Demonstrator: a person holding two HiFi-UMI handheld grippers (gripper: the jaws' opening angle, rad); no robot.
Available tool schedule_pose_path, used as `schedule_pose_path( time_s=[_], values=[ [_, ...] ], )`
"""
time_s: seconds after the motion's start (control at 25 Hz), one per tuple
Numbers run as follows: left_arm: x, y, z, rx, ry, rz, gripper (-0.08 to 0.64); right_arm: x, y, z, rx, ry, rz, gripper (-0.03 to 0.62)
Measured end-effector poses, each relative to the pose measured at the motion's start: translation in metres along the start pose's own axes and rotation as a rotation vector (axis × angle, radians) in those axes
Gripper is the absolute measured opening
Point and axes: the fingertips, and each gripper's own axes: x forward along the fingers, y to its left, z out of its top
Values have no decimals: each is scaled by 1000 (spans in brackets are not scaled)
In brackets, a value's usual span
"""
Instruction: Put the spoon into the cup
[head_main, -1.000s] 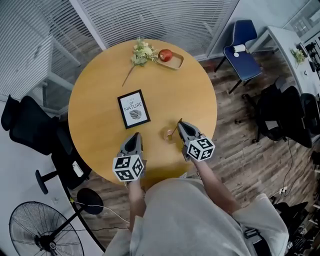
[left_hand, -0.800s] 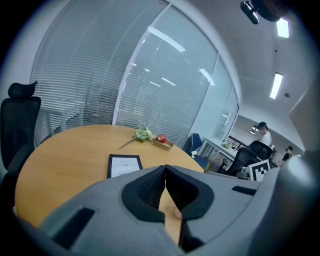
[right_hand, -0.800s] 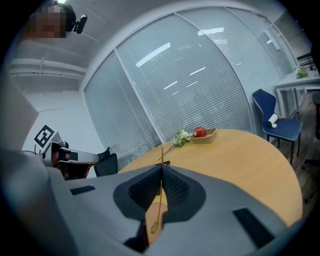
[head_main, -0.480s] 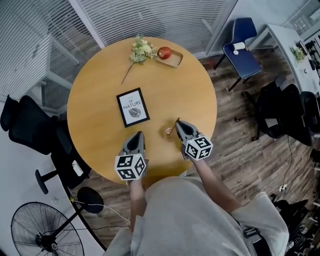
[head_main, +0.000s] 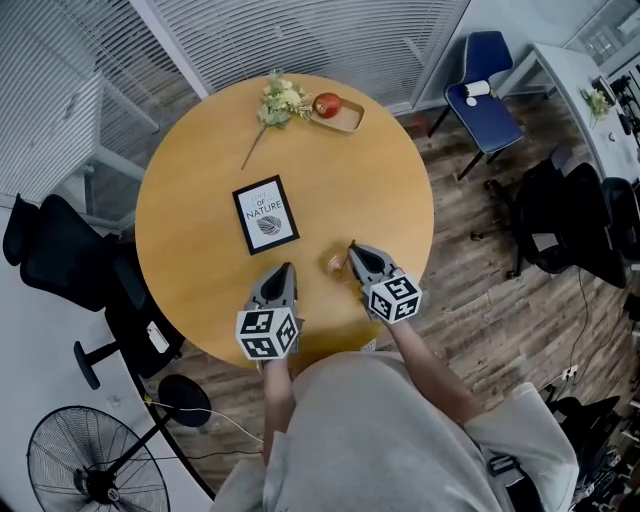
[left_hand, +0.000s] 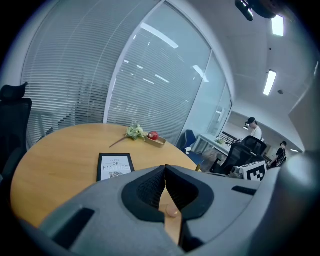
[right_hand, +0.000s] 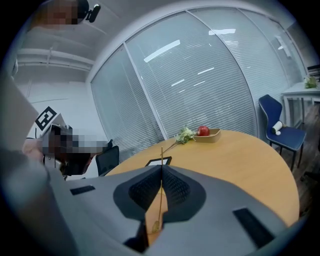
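A small tan cup (head_main: 336, 264) stands on the round wooden table (head_main: 200, 180) near its front edge. My right gripper (head_main: 353, 252) sits just right of the cup, shut on a thin gold spoon (right_hand: 161, 156). The stem rises upright between the jaws of this gripper (right_hand: 161, 169), and its tip (head_main: 352, 243) pokes out past the fingers. Left of the cup, my left gripper (head_main: 285, 271) hovers over the table edge. Its jaws (left_hand: 165, 168) are pressed together and I see nothing between them.
A black-framed print (head_main: 266, 215) lies mid-table. At the far edge are a flower sprig (head_main: 278, 102) and a wooden tray with a red apple (head_main: 327, 105). Office chairs (head_main: 60, 260) ring the table, a blue chair (head_main: 488, 85) at right, a fan (head_main: 85, 465) at lower left.
Both grippers have drifted slightly toward each other beside the cup. The right one keeps hold of the spoon.
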Motion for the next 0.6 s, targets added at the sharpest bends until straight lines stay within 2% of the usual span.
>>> schedule_pose_path(
  time_s=[0.6],
  values=[
    [9, -24, -6, 39, 26, -53, 9, -14, 4, -19, -83, 71, 16, 5]
  ],
)
